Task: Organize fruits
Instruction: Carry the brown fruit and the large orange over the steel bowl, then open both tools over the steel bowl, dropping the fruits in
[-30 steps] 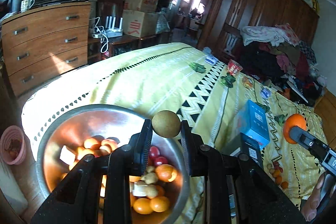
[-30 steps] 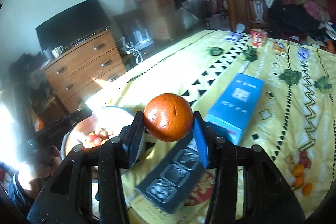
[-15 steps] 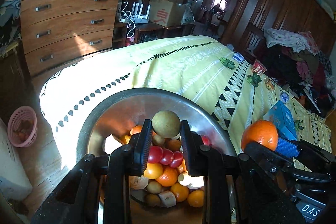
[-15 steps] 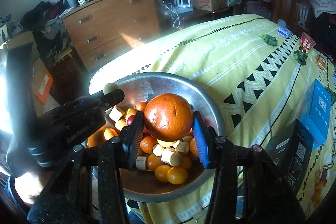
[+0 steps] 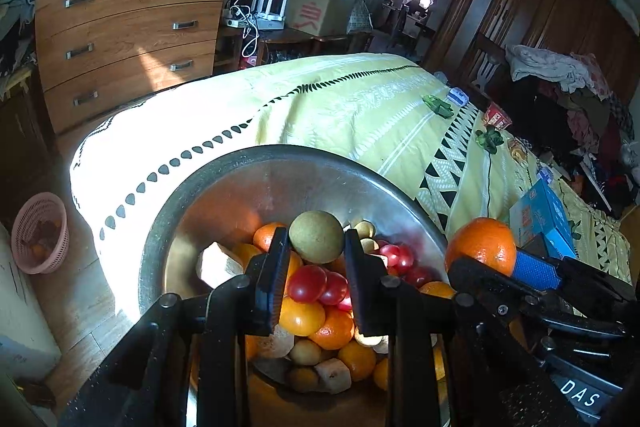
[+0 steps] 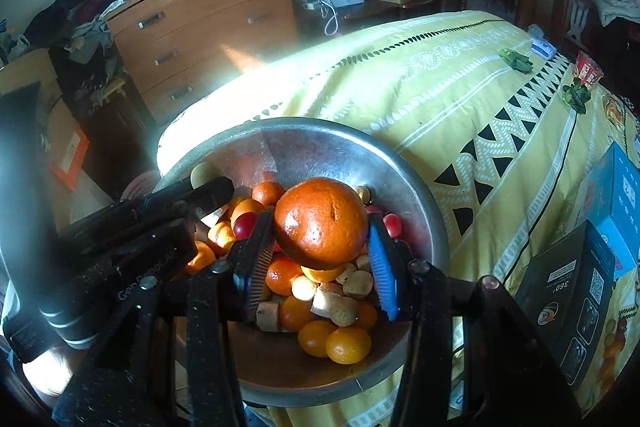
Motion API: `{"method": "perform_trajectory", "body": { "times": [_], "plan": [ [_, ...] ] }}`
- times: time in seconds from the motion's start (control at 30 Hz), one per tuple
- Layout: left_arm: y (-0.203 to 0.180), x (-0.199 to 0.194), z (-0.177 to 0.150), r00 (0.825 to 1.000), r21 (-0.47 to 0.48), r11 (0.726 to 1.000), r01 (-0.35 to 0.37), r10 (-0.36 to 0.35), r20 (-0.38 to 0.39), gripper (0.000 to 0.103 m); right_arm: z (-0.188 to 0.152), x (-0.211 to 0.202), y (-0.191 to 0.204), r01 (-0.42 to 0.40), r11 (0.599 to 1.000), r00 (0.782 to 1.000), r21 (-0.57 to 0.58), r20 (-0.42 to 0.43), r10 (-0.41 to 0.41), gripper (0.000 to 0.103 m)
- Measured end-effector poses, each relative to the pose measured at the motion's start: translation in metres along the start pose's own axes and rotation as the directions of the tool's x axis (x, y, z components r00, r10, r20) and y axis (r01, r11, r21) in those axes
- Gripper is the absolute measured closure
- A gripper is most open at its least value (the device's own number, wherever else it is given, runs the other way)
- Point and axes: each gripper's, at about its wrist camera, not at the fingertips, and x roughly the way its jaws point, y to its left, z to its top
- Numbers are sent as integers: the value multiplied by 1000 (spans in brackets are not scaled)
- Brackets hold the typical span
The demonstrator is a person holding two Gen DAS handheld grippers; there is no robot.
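Observation:
A large steel bowl (image 5: 248,179) (image 6: 416,195) sits on the yellow patterned cloth, filled with small oranges, red tomatoes and pale brown fruits. My left gripper (image 5: 316,243) is shut on a small round brown-green fruit (image 5: 316,235) and holds it over the bowl's fruit pile. My right gripper (image 6: 320,227) is shut on a large orange (image 6: 320,221), also over the bowl. The orange shows in the left wrist view (image 5: 482,245) at the bowl's right rim. The left gripper with its fruit (image 6: 202,174) shows at the bowl's left side in the right wrist view.
A blue box (image 6: 614,203) and a black box (image 6: 568,291) lie on the cloth right of the bowl. A wooden chest of drawers (image 5: 120,35) stands beyond the table's far left edge. A pink basket (image 5: 40,231) sits on the floor at left.
Both grippers have swung from over the cloth and boxes to above the bowl and come lower and closer over the fruit pile, each still holding its fruit.

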Motion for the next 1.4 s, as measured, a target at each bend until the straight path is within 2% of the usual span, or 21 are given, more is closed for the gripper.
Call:
{"method": "perform_trajectory", "body": {
  "times": [0.47, 0.93, 0.97, 1.03, 1.1, 1.17, 1.33, 1.4],
  "plan": [
    [6, 12, 0, 1000, -9, 1000, -3, 3, -29, 76, 0, 15, -2, -5, 1000, 1000, 8, -26, 5, 56],
    [12, 31, -1, 997, -26, 999, -26, 24, -76, 76, -9, 43, -8, -25, 999, 994, 41, -101, 29, 56],
    [14, 33, -1, 996, -31, 999, -28, 25, -82, 75, -9, 45, -9, -28, 999, 994, 46, -107, 33, 55],
    [16, 34, 0, 996, -40, 999, -29, 25, -88, 67, -10, 48, -11, -32, 998, 993, 54, -115, 39, 55],
    [18, 36, 1, 995, -50, 998, -29, 24, -94, 54, -10, 50, -12, -34, 997, 992, 63, -120, 41, 55],
    [19, 36, 1, 995, -54, 998, -31, 25, -99, 48, -11, 50, -15, -36, 997, 992, 73, -120, 44, 55],
    [17, 38, 1, 993, -42, 998, -42, 37, -115, 46, -10, 51, -21, -39, 995, 991, 90, -122, 50, 54],
    [16, 39, 1, 992, -39, 998, -50, 45, -120, 45, -8, 48, -24, -35, 995, 993, 94, -111, 45, 48]
  ]
}}
